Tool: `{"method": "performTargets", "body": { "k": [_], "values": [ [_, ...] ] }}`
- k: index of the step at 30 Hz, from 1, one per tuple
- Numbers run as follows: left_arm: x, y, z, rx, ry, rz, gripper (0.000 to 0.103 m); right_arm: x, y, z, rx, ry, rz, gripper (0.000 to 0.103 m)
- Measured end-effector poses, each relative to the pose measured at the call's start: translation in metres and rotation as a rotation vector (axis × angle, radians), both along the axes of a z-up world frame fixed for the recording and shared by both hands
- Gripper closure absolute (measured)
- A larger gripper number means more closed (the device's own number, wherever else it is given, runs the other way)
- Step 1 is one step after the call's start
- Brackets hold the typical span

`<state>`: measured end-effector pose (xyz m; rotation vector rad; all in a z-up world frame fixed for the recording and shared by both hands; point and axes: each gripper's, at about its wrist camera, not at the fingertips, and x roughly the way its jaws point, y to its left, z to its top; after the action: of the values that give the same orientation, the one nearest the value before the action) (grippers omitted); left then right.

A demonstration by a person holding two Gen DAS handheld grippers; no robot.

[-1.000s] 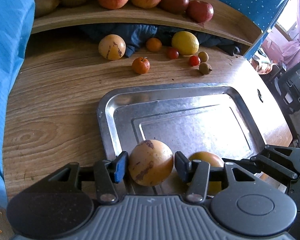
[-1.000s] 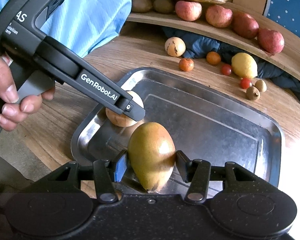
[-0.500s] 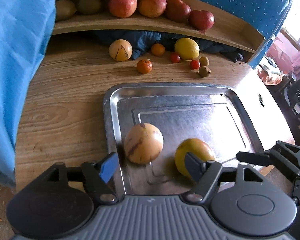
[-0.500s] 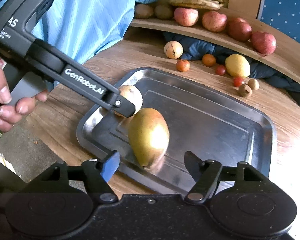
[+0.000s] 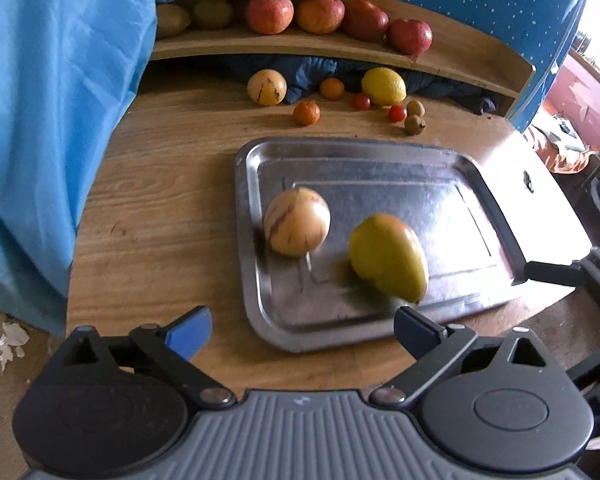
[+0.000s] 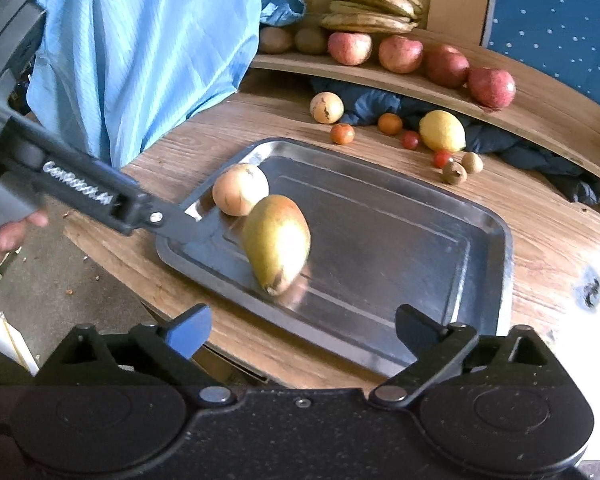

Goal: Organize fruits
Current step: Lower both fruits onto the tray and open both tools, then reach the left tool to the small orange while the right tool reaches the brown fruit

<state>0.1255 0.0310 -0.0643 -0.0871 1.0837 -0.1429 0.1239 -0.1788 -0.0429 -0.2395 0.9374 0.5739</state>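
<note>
A: What setting is shown?
B: A lived-in home. A wooden counter (image 5: 148, 216) carries loose fruit; a curved shelf (image 6: 548, 108) holds apples (image 6: 400, 54) and bananas (image 6: 374, 4); blue cloth (image 5: 52, 100) hangs beside it; scraps litter the floor (image 5: 4, 360).

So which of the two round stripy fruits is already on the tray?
The nearer stripy fruit, lying on the metal tray beside the mango. The other stripy fruit sits on the bare wooden table, back by the shelf.
</note>
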Motion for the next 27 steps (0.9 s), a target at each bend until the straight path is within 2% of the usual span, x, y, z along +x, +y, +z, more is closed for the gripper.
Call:
{"method": "performTargets", "body": {
  "k": [8,14,27],
  "values": [
    [-0.023,-0.011,-0.005,0.053,0.042,0.018,0.002,-0.015,-0.02,-0.002,-0.016,-0.002,-0.026,0.001],
    [-0.028,-0.021,-0.001,0.075,0.039,0.021,0.001,-0.022,-0.035,-0.003,-0.05,0.0,-0.055,0.001],
    [-0.005,-0.03,0.007,0.106,0.019,-0.004,0.001,-0.012,-0.056,-0.005,-0.061,0.004,-0.132,0.001]
  ]
}}
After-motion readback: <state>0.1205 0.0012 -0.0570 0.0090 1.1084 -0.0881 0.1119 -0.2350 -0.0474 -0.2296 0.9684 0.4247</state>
